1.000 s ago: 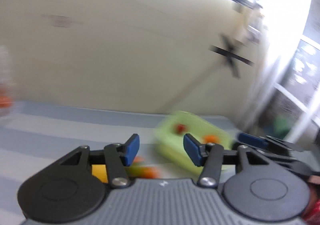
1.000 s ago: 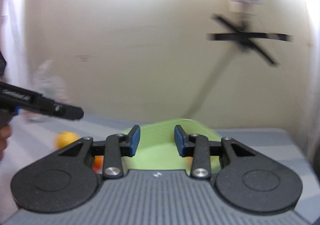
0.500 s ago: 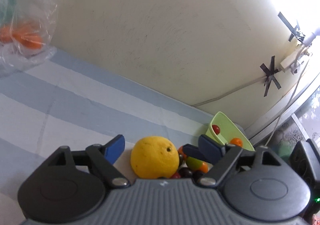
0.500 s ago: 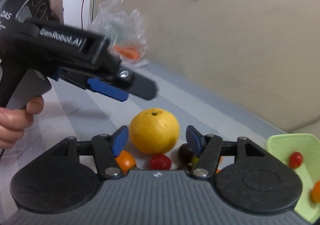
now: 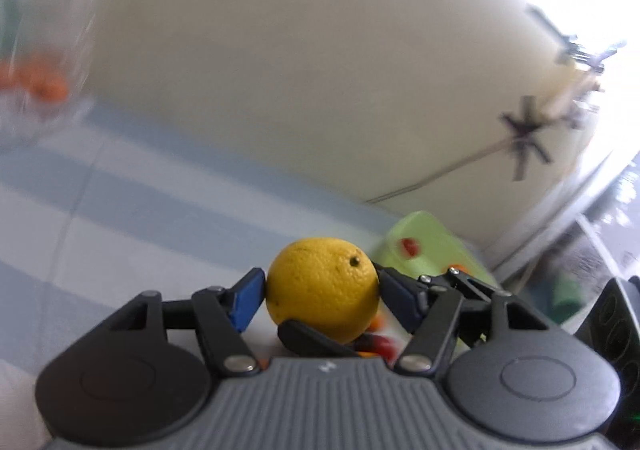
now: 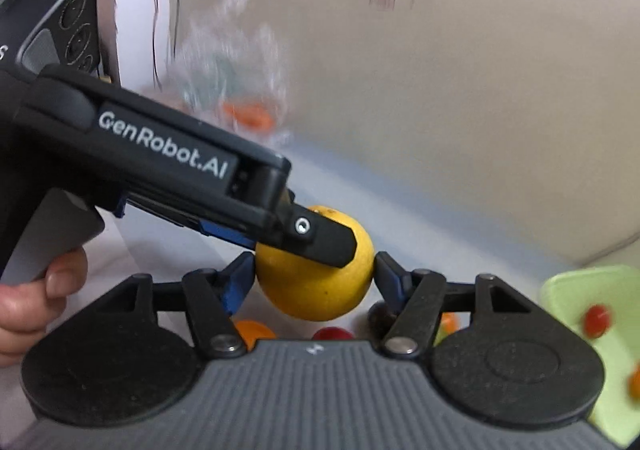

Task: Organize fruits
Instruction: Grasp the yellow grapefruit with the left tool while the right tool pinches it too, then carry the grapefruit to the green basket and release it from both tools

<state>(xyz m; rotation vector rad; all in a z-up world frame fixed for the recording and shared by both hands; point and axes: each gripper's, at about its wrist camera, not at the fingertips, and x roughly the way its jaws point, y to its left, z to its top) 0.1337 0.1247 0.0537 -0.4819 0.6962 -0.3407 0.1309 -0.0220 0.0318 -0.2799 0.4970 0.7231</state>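
A big yellow citrus fruit (image 5: 322, 287) sits between the blue pads of my left gripper (image 5: 320, 296), which touch both its sides. In the right wrist view the same fruit (image 6: 316, 286) also lies between the pads of my right gripper (image 6: 314, 282), touching both. The left gripper's finger (image 6: 320, 240) lies across the fruit's top there. Small red and orange fruits (image 6: 252, 330) lie on the striped cloth under it. A light green tray (image 5: 428, 246) with a red tomato (image 5: 409, 246) stands to the right.
A clear plastic bag with orange fruit (image 5: 36, 85) stands at the far left by the wall; it also shows in the right wrist view (image 6: 244, 113). The green tray (image 6: 600, 330) is at the right edge. A hand (image 6: 36, 302) holds the left gripper.
Both grippers have moved in and closed their pads on the yellow fruit, which stood free between open fingers half a second ago. The left gripper's finger now overlaps the fruit.
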